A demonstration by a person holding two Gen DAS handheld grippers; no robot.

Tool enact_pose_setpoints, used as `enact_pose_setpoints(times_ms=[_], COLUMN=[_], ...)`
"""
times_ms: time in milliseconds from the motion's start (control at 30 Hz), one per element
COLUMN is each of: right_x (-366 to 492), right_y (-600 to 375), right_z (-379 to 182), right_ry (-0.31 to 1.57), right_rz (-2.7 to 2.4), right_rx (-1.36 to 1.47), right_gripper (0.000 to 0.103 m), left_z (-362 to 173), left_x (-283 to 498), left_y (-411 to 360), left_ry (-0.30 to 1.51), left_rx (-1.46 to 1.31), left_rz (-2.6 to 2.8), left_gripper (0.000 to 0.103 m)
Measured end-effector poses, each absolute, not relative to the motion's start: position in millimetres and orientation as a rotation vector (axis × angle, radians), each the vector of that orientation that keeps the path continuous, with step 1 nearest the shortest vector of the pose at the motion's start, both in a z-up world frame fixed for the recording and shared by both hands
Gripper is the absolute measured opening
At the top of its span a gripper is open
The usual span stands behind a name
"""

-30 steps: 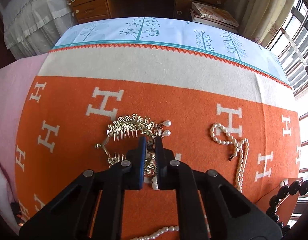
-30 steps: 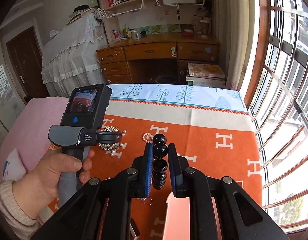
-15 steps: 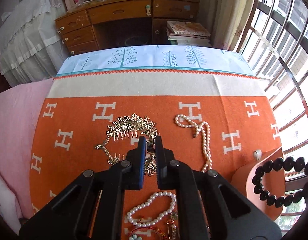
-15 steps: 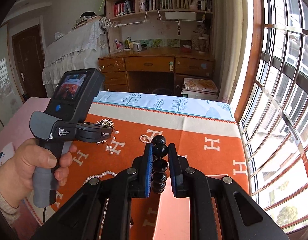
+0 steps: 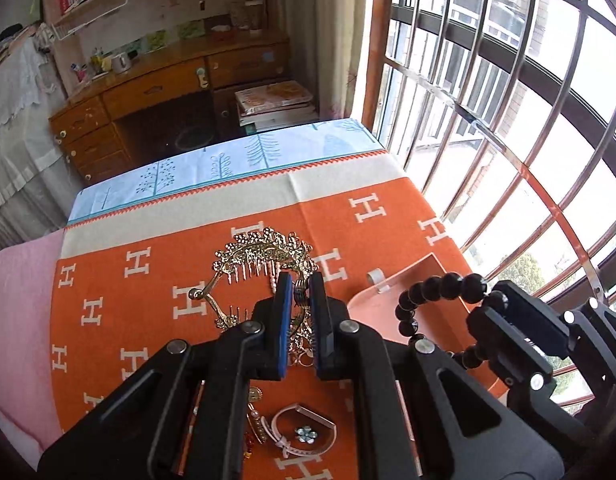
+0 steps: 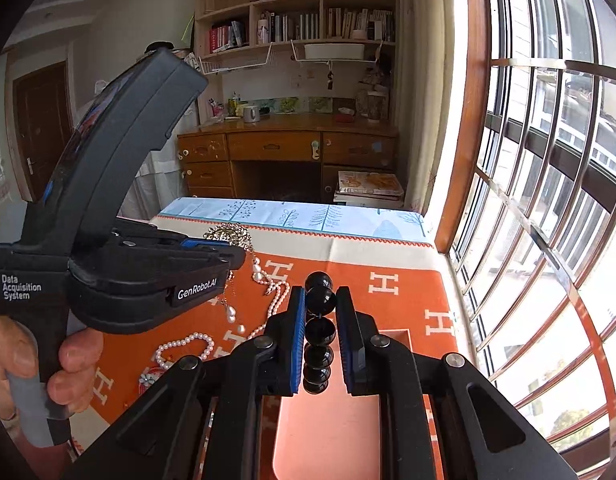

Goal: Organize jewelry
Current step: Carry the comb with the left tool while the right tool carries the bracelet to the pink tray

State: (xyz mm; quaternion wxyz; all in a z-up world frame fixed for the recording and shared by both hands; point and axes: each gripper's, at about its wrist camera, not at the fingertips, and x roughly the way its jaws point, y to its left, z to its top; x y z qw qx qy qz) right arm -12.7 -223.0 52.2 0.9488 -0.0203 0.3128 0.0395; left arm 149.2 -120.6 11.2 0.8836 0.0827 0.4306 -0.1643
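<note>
My left gripper (image 5: 299,286) is shut on a gold comb-style hair ornament (image 5: 263,254) and holds it above the orange H-patterned blanket (image 5: 147,308). It also shows in the right wrist view (image 6: 227,258), with the ornament (image 6: 227,236) and its pearl drops hanging from it. My right gripper (image 6: 320,300) is shut on a black bead bracelet (image 6: 319,332), seen in the left wrist view (image 5: 440,286) at the right. It hangs over a salmon-pink tray (image 5: 392,306), also below in the right wrist view (image 6: 328,432).
A pearl bracelet (image 6: 183,346) and pearl strand (image 6: 279,296) lie on the blanket. A pink band with a flower charm (image 5: 303,432) and small gold pieces (image 5: 255,416) lie near the front. A barred window (image 5: 508,120) is at the right, a wooden desk (image 6: 283,152) behind.
My left gripper has lifted the gold hair ornament off the blanket and swung right toward the tray. My right gripper stays shut on the black bracelet and has risen slightly.
</note>
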Motion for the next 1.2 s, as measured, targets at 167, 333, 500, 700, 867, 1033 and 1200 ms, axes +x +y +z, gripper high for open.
enact_pose_setpoints(times_ms=[167,333,500,700,867,1033,1200], right_x=[-39.3,-59.9,-64.7,-69.9,-68.5,-61.6,-45.5], right_y=[-246.0,-282.4,-313.1,-328.7,-326.6,-323.7,-321.3], right_z=[45.6,23.4,-25.2,-74.3,-95.8,-105.0,-108.7], right_ry=[0.659,0.724,0.815,0.894,0.909,0.913,0.929], right_rz=[0.064,0.098,0.095,0.091,0.078,0.079,0.088], right_rx=[0.010,0.122,0.220,0.298,0.300,0.299,0.313], right_gripper=[0.015,0.015,0.015,0.015,0.015,0.015,0.015], left_z=[9.2,-9.4,-38.9,-66.2,-81.9,-91.6,-95.8], left_x=[127.0,111.9,101.4,92.6,87.2,84.9,84.1], left_y=[-149.5,-172.5,-190.6,-203.8,-207.3,-205.8,-203.1], left_ry=[0.897,0.920,0.935,0.907,0.901,0.899,0.902], left_rx=[0.191,0.205,0.246,0.324,0.348,0.355,0.350], left_rz=[-0.416,-0.475,-0.481,-0.433,-0.419,-0.407,-0.402], left_gripper=[0.006,0.006,0.006,0.006,0.006,0.006,0.006])
